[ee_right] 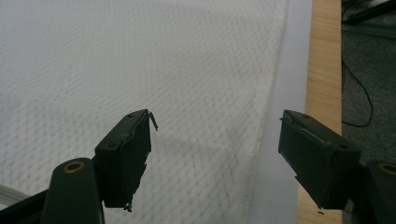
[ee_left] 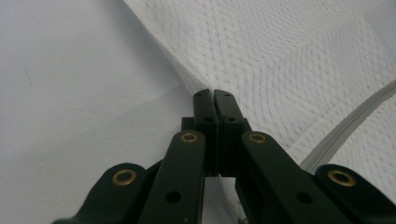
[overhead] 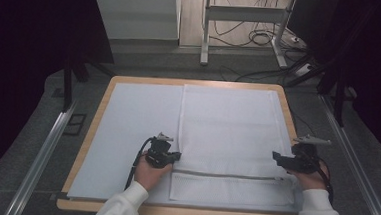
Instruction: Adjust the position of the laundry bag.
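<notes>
One edge pinched, the other not yet taken

The white mesh bag (overhead: 227,135) lies flat on the table's right half; its left edge is clamped by the left gripper (ee_left: 214,95), while the right gripper (ee_right: 215,140) hangs with jaws apart over the right edge; a one-sided pull could skew or bunch the bag, since that edge is unheld.

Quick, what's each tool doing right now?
Left tool: shut on the mesh bag at its left edge.
Right tool: open, holding nothing, over the bag's right edge.
</notes>
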